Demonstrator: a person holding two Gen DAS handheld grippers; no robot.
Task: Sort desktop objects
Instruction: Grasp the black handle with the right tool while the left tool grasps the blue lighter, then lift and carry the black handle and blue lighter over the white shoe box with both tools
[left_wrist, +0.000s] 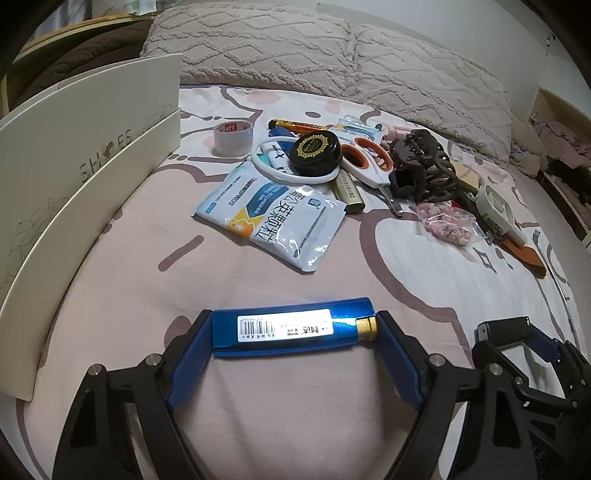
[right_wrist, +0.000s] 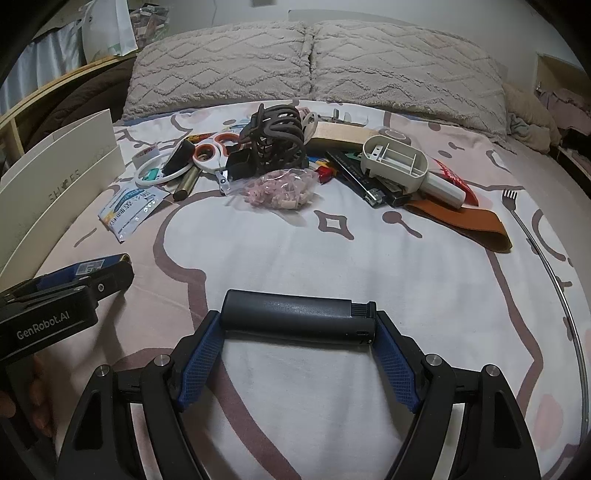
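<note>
Desktop objects heaped across the upper middle of both views on the patterned bedsheet, well apart from the grippers. White shoe box standing at the left edge, likely the bin to sort into. Among the heap, largest down: medicine sachet, brown hair claw, white-and-orange scissors, round black tin, tape roll, bag of pink bits. Left gripper, bottom centre of its view, pinching a blue lighter lengthwise, pads on both ends. Right gripper, bottom centre of its view, clamped end to end on a black lighter. Best done by keeping both grips firm and level, lifting clear of the sheet before swinging left to the box, one at a time to avoid a clash.
</note>
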